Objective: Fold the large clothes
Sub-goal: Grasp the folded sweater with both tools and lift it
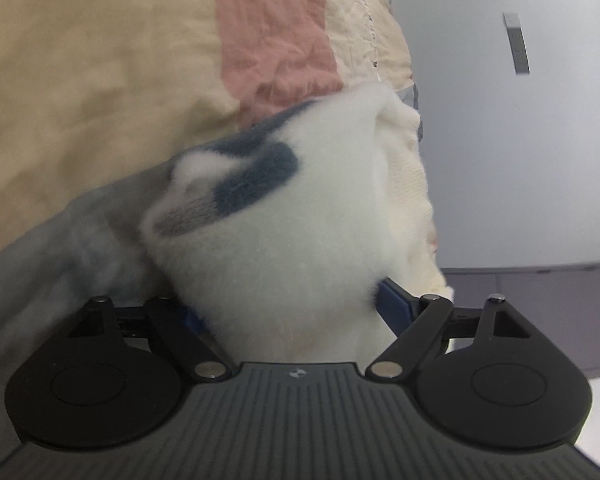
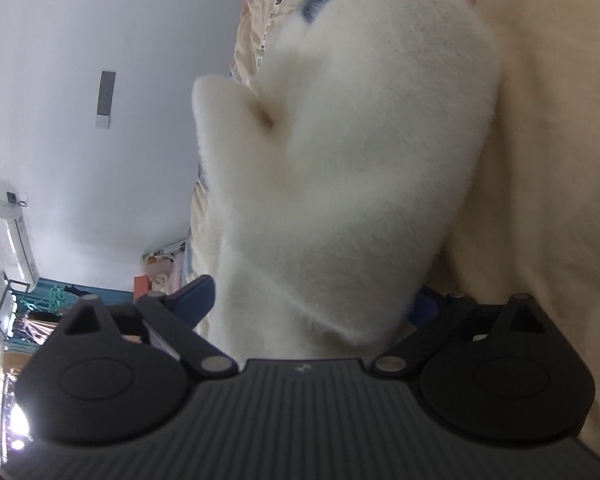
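one fluffy garment (image 1: 284, 240), one quilt (image 1: 100, 60), two tools.

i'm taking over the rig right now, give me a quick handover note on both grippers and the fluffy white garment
Left gripper: jaws spread wide with a thick bunch of the fluffy white garment between them; whether the pads press it cannot be told.
Right gripper: the same, wide jaws with a bulky white fold between them.
Where things are: the garment, with blue-grey patches, lies bunched on the cream and pink bedspread, near the edge by the wall.
Done: nothing shows as a neat fold yet.
Left: probably spread the garment flat, then fold it.
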Action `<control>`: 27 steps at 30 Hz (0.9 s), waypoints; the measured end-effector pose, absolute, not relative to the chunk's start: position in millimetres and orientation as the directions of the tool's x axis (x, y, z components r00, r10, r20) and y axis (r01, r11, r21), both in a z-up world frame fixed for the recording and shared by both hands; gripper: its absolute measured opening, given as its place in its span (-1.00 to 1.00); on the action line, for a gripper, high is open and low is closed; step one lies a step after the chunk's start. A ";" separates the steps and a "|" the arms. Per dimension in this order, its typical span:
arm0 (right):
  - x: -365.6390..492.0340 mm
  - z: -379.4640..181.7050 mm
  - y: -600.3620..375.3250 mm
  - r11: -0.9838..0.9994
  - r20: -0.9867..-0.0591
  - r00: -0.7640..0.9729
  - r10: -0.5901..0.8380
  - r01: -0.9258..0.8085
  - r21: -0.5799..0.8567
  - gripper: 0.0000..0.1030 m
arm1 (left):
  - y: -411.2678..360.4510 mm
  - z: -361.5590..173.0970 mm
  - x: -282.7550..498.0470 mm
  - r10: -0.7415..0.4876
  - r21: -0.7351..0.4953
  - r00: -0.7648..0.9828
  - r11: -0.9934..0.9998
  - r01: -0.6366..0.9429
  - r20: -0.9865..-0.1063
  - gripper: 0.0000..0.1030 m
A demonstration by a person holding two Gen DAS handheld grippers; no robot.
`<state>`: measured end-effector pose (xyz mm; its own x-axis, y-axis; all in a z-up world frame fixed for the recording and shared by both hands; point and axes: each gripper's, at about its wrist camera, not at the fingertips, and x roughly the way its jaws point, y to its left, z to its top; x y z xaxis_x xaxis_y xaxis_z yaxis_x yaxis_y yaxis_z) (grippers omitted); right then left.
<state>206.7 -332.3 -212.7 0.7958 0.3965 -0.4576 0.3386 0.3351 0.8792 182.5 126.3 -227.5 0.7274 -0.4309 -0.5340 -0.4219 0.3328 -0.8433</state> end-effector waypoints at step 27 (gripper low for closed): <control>148.3 -102.4 -341.2 0.592 -0.386 0.828 0.408 0.082 0.802 -0.30 | 112.6 -109.6 74.5 -0.349 -0.786 0.831 0.597 -0.159 -0.433 -0.28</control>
<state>148.3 -341.2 -102.4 0.8277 0.4077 -0.3857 0.0823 0.5916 0.8020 74.5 112.6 -109.6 0.8309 -0.3491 -0.4332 -0.1593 0.5967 -0.7865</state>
